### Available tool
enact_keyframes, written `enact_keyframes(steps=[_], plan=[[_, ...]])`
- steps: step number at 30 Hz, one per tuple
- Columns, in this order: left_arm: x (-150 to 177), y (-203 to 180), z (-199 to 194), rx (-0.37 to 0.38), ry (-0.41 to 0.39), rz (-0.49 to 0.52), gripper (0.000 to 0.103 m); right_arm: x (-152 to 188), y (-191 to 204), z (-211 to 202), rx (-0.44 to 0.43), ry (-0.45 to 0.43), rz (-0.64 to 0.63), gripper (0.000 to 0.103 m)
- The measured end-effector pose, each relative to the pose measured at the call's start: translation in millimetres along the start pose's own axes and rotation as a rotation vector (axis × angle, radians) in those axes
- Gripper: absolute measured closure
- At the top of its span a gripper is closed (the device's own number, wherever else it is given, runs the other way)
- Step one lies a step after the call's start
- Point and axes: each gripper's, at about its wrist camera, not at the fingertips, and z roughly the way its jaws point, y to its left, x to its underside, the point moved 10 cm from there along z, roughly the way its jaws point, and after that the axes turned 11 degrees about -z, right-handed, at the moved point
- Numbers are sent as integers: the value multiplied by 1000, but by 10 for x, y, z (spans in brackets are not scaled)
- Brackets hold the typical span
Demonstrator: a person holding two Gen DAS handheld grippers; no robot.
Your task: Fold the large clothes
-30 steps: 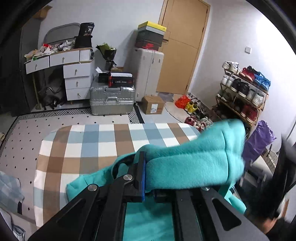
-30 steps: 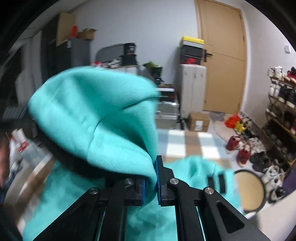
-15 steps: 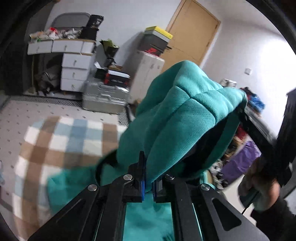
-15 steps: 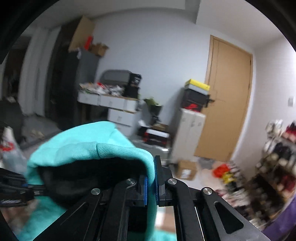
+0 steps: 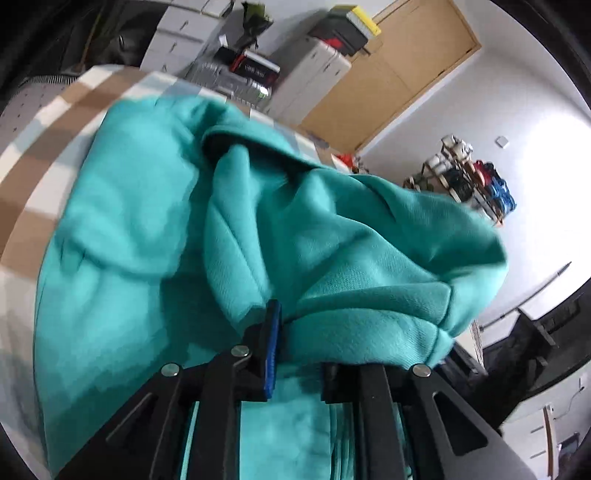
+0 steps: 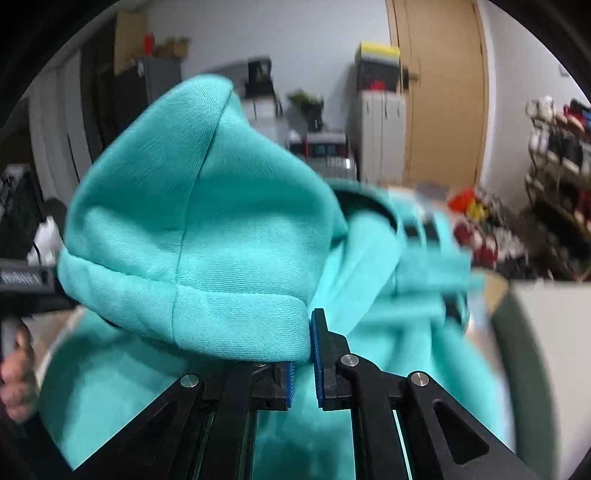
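Observation:
A large teal hoodie (image 5: 155, 229) lies bunched on a table with a brown, blue and white checked cloth (image 5: 40, 155). My left gripper (image 5: 295, 354) is shut on a folded hem of the hoodie, which drapes over its right finger and hides it. My right gripper (image 6: 303, 354) is shut on the banded edge of the hoodie's hood (image 6: 207, 229), held up in front of the camera; the hoodie's body (image 6: 399, 295) hangs blurred behind it. The other gripper's body and the hand holding it (image 6: 16, 373) show at the far left.
Beyond the table stand a silver suitcase (image 5: 218, 79), white drawers (image 5: 177, 33), a white cabinet (image 6: 380, 136) with stacked boxes, a wooden door (image 6: 443, 92) and a shoe rack (image 6: 561, 155). Shoes lie on the floor (image 6: 476, 229) to the right.
Both grippers have come down from a high lift towards the table, still holding the hoodie. The left view now tilts sharply and the garment spreads across the checked cloth.

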Motion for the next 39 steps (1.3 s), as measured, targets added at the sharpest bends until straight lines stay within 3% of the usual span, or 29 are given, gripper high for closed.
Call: enact_keyframes(steps=[2, 3, 4, 5, 9, 11, 15, 21, 23, 25, 26, 27, 28, 29, 31, 35, 39], plan=[[88, 25, -89, -41, 31, 13, 86, 168, 60, -24, -4, 50, 11, 77], [125, 16, -120, -44, 43, 19, 77, 254, 104, -57, -27, 79, 27, 55], [180, 20, -158, -58, 59, 30, 49, 319, 136, -87, -42, 105, 35, 31], [211, 41, -181, -79, 70, 35, 20, 399, 179, -114, -59, 144, 38, 25], [247, -33, -267, -49, 76, 87, 18, 564, 262, -343, -61, 187, -8, 27], [227, -55, -269, -36, 77, 98, 18, 537, 256, -516, -74, 166, -10, 27], [121, -54, -213, 4, 77, 80, 18, 173, 164, -867, -102, 37, 29, 18], [178, 152, -155, 16, 129, -29, 18, -460, 311, -706, -144, 15, 7, 16], [183, 210, -223, -16, 112, -28, 18, -513, 512, -446, -181, 102, -85, 19], [183, 237, -263, -46, 105, -2, 18, -419, 621, -39, -135, 261, -204, 32], [176, 247, -282, -64, 95, 15, 18, -359, 617, 135, -78, 335, -255, 43], [165, 260, -299, -81, 81, 25, 18, -318, 590, 311, -25, 403, -304, 73], [161, 275, -312, -98, 72, 29, 18, -301, 574, 469, 4, 458, -342, 89], [174, 300, -315, -103, 69, 30, 18, -320, 565, 537, 4, 474, -350, 89], [179, 290, -331, -93, 72, 21, 18, -519, 547, 644, -22, 424, -372, 92], [186, 292, -304, -87, 87, -5, 18, -1254, 42, 702, 166, 329, -359, 93], [217, 218, -296, -83, 94, 16, 18, -2133, -361, 469, 365, 170, -378, 94]])
